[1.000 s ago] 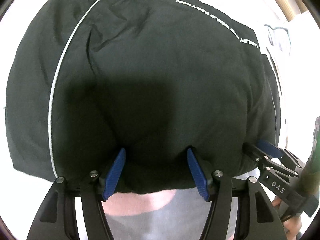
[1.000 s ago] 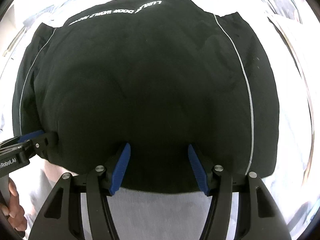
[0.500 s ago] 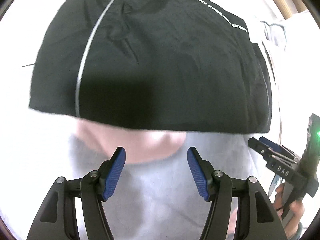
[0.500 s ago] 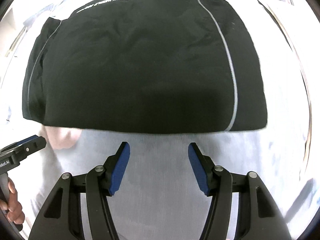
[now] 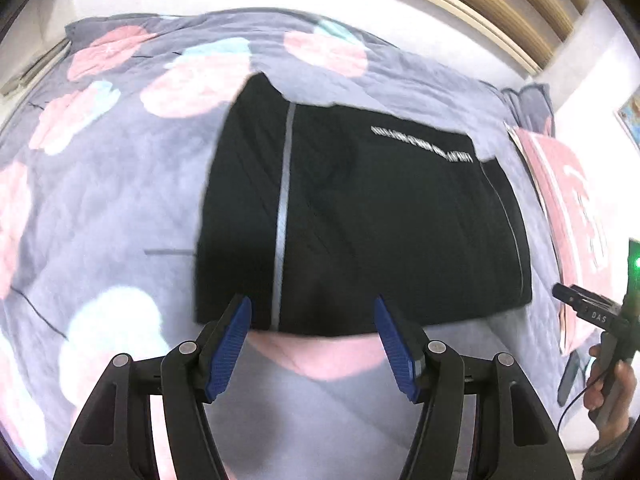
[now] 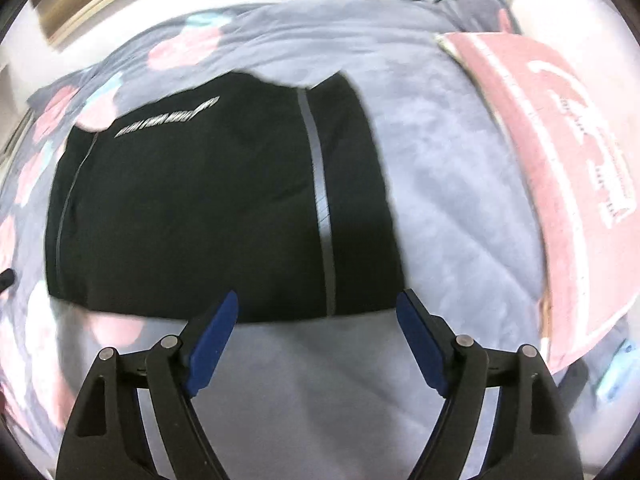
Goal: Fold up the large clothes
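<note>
The black garment (image 5: 360, 220) lies folded into a flat rectangle on the bed (image 5: 100, 208), with its near edge straight and its white lettering close to the far edge. The left gripper (image 5: 312, 340) hangs just in front of this near edge, its fingers wide apart and holding nothing. The right gripper (image 6: 316, 336) is also in front of the near edge, toward the side where the pink towel (image 6: 560, 160) lies, and its fingers are wide and empty too. It seems that one fold is finished and the next step is either another fold or leaving the garment. To do a further fold well, I think each gripper should take one near corner of the garment, pinch all layers together, and lift both sides at equal height, so the gray stripes (image 5: 282, 216) stay parallel and no wrinkle forms underneath.
</note>
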`<action>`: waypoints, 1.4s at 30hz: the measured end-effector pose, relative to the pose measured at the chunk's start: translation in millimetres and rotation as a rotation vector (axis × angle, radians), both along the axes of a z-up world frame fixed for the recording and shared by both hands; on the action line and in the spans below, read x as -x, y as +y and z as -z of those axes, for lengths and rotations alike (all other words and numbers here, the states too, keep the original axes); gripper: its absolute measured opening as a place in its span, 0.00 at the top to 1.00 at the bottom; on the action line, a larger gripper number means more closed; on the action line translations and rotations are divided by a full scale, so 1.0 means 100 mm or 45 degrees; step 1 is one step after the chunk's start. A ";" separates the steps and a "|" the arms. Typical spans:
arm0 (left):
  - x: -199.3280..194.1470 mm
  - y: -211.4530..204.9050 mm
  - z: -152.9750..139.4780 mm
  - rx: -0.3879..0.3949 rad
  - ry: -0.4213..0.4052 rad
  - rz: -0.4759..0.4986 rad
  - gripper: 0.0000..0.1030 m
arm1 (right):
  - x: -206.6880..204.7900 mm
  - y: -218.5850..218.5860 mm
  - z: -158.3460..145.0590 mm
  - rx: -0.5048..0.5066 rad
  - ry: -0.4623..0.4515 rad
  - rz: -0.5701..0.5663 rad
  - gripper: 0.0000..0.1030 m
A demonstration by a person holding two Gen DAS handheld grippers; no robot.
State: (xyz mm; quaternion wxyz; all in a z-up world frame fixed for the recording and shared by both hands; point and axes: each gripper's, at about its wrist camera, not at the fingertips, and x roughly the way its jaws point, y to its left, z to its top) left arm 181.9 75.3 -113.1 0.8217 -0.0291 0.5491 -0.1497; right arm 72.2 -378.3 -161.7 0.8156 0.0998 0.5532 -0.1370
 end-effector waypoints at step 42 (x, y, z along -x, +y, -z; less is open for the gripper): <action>-1.90 0.25 1.86 0.820 0.420 0.045 0.60 | -1.50 -1.23 1.63 -0.776 -0.025 -0.162 0.32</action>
